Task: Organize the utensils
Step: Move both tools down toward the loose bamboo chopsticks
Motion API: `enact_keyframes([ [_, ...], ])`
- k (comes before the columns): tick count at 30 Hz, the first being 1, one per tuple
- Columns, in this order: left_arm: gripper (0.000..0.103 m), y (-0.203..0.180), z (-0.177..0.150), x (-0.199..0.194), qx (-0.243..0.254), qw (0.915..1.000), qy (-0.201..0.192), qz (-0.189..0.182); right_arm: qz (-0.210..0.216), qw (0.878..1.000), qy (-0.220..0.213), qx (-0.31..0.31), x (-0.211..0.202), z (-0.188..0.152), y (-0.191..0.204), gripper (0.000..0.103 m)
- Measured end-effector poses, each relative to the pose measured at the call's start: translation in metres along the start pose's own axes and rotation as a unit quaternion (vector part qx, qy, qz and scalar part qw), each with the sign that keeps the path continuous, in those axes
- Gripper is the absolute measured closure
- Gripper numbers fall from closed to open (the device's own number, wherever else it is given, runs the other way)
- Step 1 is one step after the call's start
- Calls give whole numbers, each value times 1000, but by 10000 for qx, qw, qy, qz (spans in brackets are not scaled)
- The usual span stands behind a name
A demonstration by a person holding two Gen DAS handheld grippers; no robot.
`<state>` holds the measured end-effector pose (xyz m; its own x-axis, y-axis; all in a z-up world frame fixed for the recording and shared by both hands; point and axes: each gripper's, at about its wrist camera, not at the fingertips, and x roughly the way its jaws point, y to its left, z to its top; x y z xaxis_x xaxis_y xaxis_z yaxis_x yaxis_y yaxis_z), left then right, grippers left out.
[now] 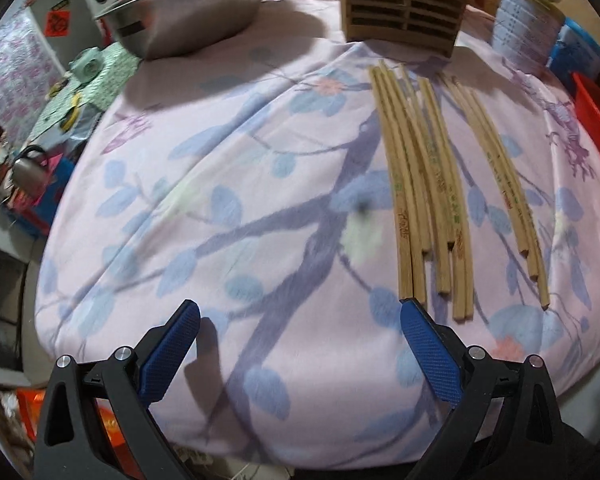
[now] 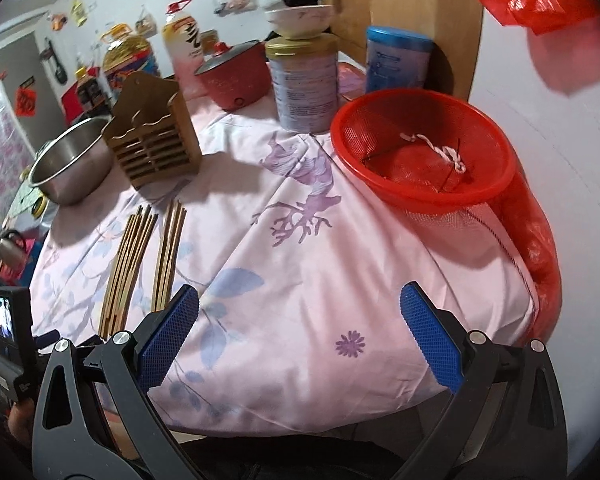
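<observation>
A: Left wrist view, entry one. The left gripper [image 1: 300, 322] hangs low over the near edge of the bench [image 1: 204, 184], which is draped in a pink floral cloth. Fingers [image 1: 172, 352] well apart, nothing between them.

B: And the chopsticks [image 1: 428, 184]?

A: Lying flat toward the right side of the bench, in two loose bundles running from near edge to far. The larger bundle's near ends sit just beyond the left gripper's right finger, not touching as far as I can tell. The wooden holder [image 1: 404, 8] stands upright at the far edge, just past their tips.

B: Right side?

A: The right gripper [image 2: 300, 320] is also spread wide and empty, over bare cloth near the front edge, well apart from the chopsticks. A red basket [image 2: 420, 152] sits at the right edge, a steel bowl [image 1: 188, 12] at the far left.

B: Step in hand?

A: My reading: nothing sorted yet, approach to the first pick. Next move calls for shifting the left gripper right, straddling one or two sticks, closing gently, then lifting toward the holder. Sticks lie close together, so several may come up at once.
</observation>
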<state>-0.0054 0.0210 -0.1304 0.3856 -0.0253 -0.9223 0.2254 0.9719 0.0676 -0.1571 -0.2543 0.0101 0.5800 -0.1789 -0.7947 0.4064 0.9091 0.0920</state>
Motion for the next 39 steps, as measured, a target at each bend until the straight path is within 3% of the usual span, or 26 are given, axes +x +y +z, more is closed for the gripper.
enact_keyframes([
  [9, 5, -2, 18, 13, 524, 9974, 3, -502, -305, 9994, 137, 97, 0, -10, 23, 6],
  [14, 5, -10, 26, 18, 733, 9956, -80, -578, -414, 9988, 213, 127, 0, -13, 28, 6],
  [22, 9, 31, 33, 22, 57, 9991, -361, -206, -338, 9992, 156, 165, 0, -12, 33, 6],
  [26, 22, 47, 29, 18, -11, 9989, -376, -273, -238, 9995, 185, 73, 6, -12, 41, 6],
  [29, 34, 33, 27, 15, 146, 9978, -539, -366, -137, 9997, 195, -33, 7, -15, 49, 6],
  [31, 47, 25, 25, 12, 256, 9964, -681, -436, -77, 9997, 138, -158, 4, -17, 54, 6],
  [33, 71, 13, 26, 11, 426, 9944, -817, -508, 0, 9995, 18, -323, -1, -20, 59, 8],
  [35, 87, 8, 28, 11, 548, 9931, -859, -582, 82, 9982, -156, -567, -4, -22, 63, 11],
  [38, 89, 21, 30, 14, 341, 9947, -830, -502, 280, 9938, -225, -1056, 5, -30, 71, 23],
  [39, 89, 27, 29, 14, 287, 9951, -808, -483, 440, 9915, -96, -1220, 14, -33, 75, 33],
])
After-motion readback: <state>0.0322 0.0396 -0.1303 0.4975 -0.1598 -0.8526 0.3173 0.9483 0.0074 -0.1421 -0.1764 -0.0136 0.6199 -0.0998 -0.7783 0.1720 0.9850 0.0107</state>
